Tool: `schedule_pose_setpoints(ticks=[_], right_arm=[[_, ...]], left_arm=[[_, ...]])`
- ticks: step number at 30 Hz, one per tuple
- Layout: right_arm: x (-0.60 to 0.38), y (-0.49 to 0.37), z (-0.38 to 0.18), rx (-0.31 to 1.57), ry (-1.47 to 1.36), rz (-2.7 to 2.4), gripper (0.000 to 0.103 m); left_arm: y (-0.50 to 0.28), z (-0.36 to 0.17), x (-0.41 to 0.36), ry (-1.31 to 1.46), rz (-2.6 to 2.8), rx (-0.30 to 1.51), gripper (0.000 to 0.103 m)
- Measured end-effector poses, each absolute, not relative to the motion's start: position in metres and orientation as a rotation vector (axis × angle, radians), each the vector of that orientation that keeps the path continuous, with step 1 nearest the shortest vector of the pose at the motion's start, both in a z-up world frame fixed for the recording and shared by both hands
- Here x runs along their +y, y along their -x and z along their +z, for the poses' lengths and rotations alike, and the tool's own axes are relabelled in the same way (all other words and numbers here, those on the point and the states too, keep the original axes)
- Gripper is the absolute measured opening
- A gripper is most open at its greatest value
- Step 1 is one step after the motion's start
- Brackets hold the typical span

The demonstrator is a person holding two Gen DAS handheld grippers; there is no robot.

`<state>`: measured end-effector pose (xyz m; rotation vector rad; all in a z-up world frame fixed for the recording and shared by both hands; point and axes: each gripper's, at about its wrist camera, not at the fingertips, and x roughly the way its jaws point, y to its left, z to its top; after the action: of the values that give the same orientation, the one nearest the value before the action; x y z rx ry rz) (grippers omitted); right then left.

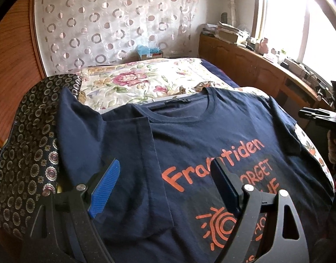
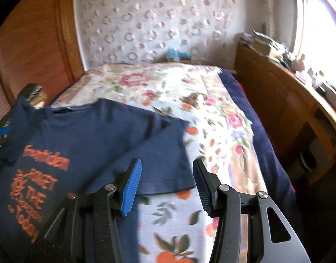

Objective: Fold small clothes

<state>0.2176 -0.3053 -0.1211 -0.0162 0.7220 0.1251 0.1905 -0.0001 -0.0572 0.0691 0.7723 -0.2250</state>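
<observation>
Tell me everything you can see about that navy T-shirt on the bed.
The navy T-shirt looks like soft cotton jersey, with a ribbed round neck and orange print: "Framtiden", more lettering and a sun-like swirl. It lies face up on the floral bedspread. One sleeve and side is already folded inward over the front; the other sleeve is spread flat. A dark patterned cloth lies against its folded side. Both grippers hover open above it, not gripping it.

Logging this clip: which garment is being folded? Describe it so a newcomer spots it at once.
On the bed's floral cover, nearest the cameras, lies a navy T-shirt. Orange lettering and a sun print mark it out from the dark medallion-patterned fabric beside it.
</observation>
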Motion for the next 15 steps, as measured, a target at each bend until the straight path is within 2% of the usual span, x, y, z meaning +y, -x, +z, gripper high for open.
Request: schedule_pose_setpoints(ticks=[5, 9, 10, 12, 15], right_arm=[[-0.308, -0.243, -0.152, 0.817, -0.001, 0.093, 0.051], [-0.308, -0.249, -0.155, 0.827, -0.015, 0.113, 0.048], [-0.307, -0.248, -0.153, 0.824, -0.005, 0.115, 0.044], [-0.307, -0.249, -0.151, 0.825, -0.016, 0.165, 0.006], [-0.309, -0.251, -0.143, 0.816, -0.001, 0.214, 0.005]], left_arm=[[-0.188, -0.062, -0.002, -0.074, -0.230, 0.786, 0.085], [-0.186, -0.064, -0.002, -0.076, -0.229, 0.792, 0.085], [-0.186, -0.064, -0.001, -0.075, -0.226, 0.794, 0.085], [-0.184, -0.064, 0.001, -0.071, -0.225, 0.792, 0.085], [-0.181, -0.061, 0.004, -0.063, -0.219, 0.779, 0.085]])
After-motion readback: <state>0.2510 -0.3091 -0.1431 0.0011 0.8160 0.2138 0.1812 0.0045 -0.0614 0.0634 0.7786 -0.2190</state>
